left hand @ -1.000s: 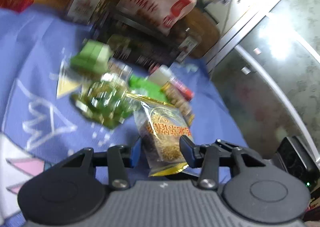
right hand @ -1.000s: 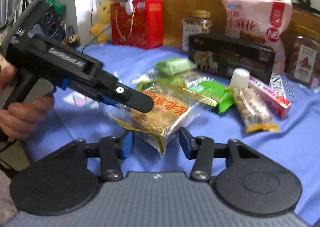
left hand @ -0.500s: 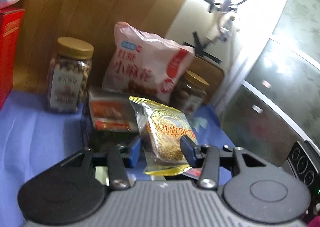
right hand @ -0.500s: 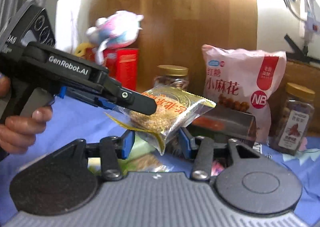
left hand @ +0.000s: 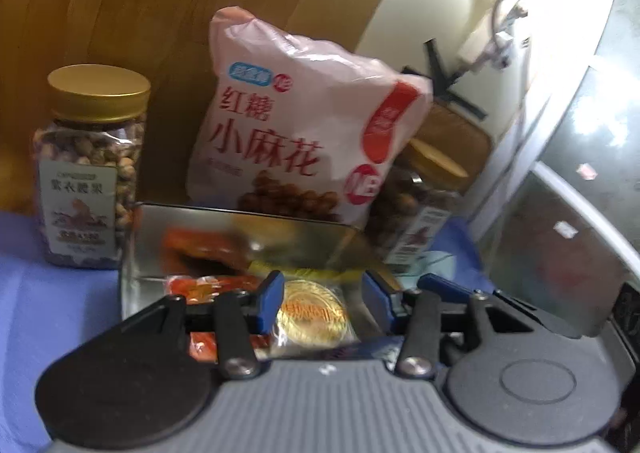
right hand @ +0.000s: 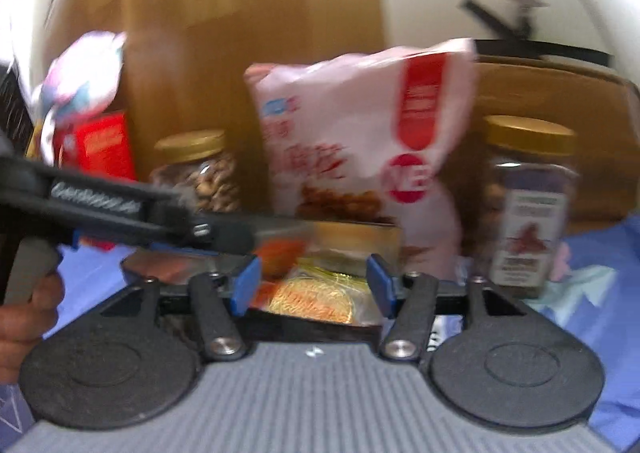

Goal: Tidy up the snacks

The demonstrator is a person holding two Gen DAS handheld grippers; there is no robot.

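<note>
A gold sesame-snack packet point(left hand: 314, 313) lies inside the open metal tin point(left hand: 132, 249), beside orange-wrapped snacks point(left hand: 200, 285). My left gripper point(left hand: 324, 303) hangs just above the packet with its blue pads wide apart, not touching it. In the right wrist view the same packet point(right hand: 316, 293) lies in the tin point(right hand: 160, 265) between my right gripper's open pads; the right gripper point(right hand: 314, 287) is empty. The left gripper point(right hand: 224, 233) reaches in from the left over the tin.
A pink snack bag point(left hand: 304, 133) leans behind the tin, with a gold-lidded nut jar point(left hand: 92, 173) left and another point(left hand: 416, 209) right. A red box point(right hand: 104, 145) and a plush toy point(right hand: 80, 69) sit far left. Blue cloth point(left hand: 48, 313) covers the table.
The left gripper carried the packet to the tin, opened and let it go; the packet now lies in the tin. The right gripper moved closer to the tin.
</note>
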